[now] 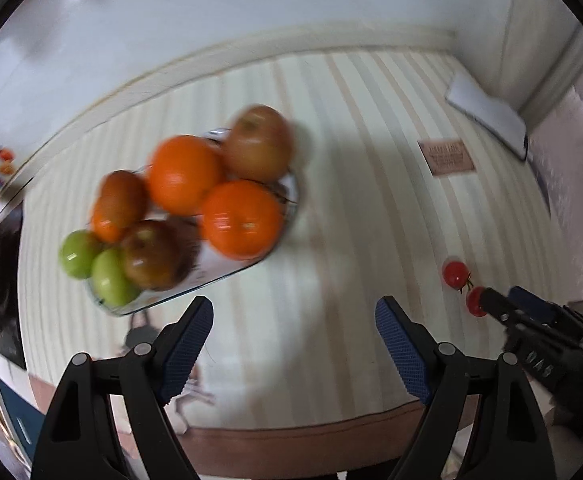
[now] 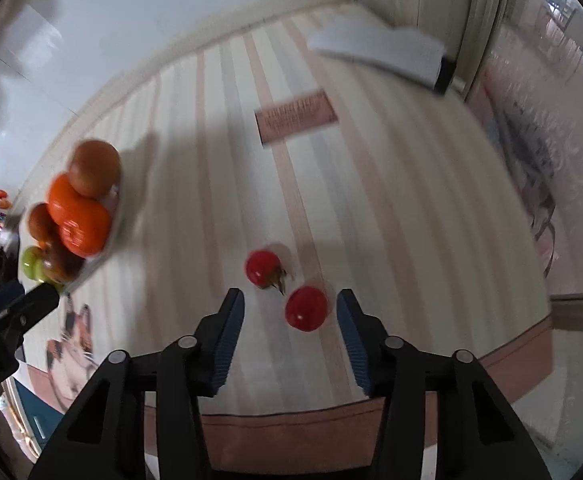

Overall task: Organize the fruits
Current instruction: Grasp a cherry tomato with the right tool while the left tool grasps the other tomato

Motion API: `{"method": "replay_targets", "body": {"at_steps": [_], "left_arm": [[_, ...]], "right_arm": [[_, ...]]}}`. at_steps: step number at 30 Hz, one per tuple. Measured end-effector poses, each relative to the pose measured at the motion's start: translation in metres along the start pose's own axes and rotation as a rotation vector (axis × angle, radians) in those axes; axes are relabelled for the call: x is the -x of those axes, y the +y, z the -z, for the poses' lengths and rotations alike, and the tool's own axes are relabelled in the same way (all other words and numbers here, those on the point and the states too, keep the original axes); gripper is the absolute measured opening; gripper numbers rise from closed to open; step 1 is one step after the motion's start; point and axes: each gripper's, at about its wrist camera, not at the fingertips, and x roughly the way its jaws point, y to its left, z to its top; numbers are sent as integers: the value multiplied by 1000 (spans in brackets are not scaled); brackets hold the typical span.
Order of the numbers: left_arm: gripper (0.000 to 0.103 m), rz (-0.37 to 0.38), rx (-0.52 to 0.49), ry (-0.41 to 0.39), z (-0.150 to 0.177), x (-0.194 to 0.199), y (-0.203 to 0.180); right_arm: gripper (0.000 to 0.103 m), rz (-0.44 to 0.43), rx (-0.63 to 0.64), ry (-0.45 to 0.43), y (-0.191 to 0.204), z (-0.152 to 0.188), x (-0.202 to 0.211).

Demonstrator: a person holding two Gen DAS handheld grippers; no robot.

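Pointing down at a striped cream and beige tablecloth, the right gripper with black arms and blue ribbed pads stands open in the lower middle of the right wrist frame. A small round glossy red tomato lies between its pads, closer to the right pad, and the pads do not press on it. A second red tomato with a dry green stalk lies just above and left of the first one.

In the left wrist frame the left gripper is open too, with only cloth between its pads. Above it, in the centre left, an oval clear glass dish carries smooth round fruit: two bright oranges, reddish-brown apples and two green apples, piled so that they touch each other. The picture is blurred there. A flat brown rectangular card lies on the cloth at the upper right, and beyond it a white folded paper.
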Motion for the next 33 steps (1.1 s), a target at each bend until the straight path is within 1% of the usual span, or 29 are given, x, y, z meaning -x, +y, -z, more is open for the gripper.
{"method": "replay_targets", "body": {"at_steps": [2,4,5,6,7,9,11,13,17,20,24,29,31,33], "left_arm": [[83,10,-33,15,-4,-11,-11],[83,15,-69,30,-8,-20,-22],[83,28,-79,32,-9,-23,-25],[83,49,-93,35,-11,-26,-30],[83,57,-102,34,-12,-28,-34],[83,109,-135,38,-15,-34,-45],[83,138,-176,41,-17,-39,-59],[83,187,-226,39,-18,-43,-75],[80,236,-295,63,-18,-55,-104],[79,247,-329,85,-17,-64,-122],[69,245,-364,101,-19,-73,-138],[65,243,-367,110,-22,-80,-145],[61,239,-367,102,-24,-80,-146],[53,236,-369,96,-24,-81,-149]], "right_arm": [[41,11,7,7,0,2,-14],[36,41,14,-1,1,4,-21],[30,48,18,-11,0,5,-23],[28,38,17,-22,-2,4,-23],[28,38,14,-30,-5,5,-23],[28,52,2,-44,-12,6,-19],[28,51,-40,-49,-27,7,-15],[28,56,-74,-54,-41,10,-9],[28,78,-133,-57,-66,13,-2],[28,90,-160,-58,-76,17,-1],[28,92,-192,-59,-90,19,1],[28,92,-200,-64,-94,20,1],[28,93,-201,-64,-96,21,3],[28,92,-202,-65,-96,19,2]]}}
